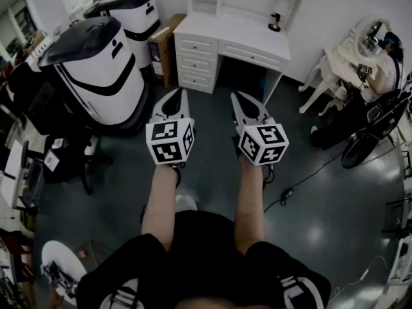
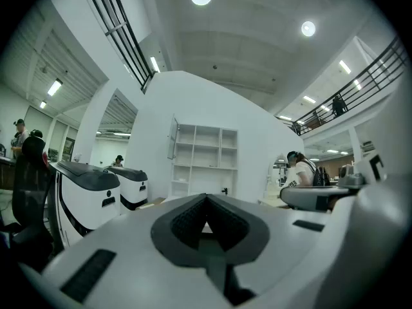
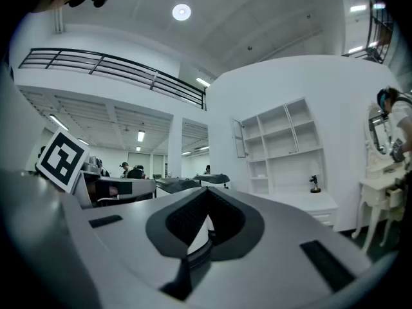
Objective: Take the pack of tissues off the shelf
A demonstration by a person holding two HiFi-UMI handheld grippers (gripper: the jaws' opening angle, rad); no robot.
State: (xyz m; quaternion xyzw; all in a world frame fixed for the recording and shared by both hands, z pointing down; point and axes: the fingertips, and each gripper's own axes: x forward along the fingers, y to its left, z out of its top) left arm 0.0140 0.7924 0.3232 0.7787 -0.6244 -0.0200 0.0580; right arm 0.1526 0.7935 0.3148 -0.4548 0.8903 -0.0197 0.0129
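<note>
Tissue pack: can't pick it out. The shelf is far off in both gripper views, its cubbies pale and too small to read. In the head view the frame's top edge cuts off all but the shelf's lowest part, just above the counter. Which cubby holds the pack, I can't tell. One small dark figure stands toward the counter's right end, shape unclear.

Left gripper: jaws closed tip to tip, nothing between them. Right gripper: same story, jaws together and empty. Both are held out side by side over the dark floor, well short of the counter and pointing toward it.

Room ahead: open floor runs straight to the counter's drawers and the dark knee gap beside them. The left edge is tight. A big white-and-black machine stands near the left gripper, with a second one behind it. A cardboard box stands between that one and the drawers.

On the right, a cable snakes across the floor. A seated person at a white dressing table is partly cut by the frame edge. A black chair sits low left, mostly in shadow.
</note>
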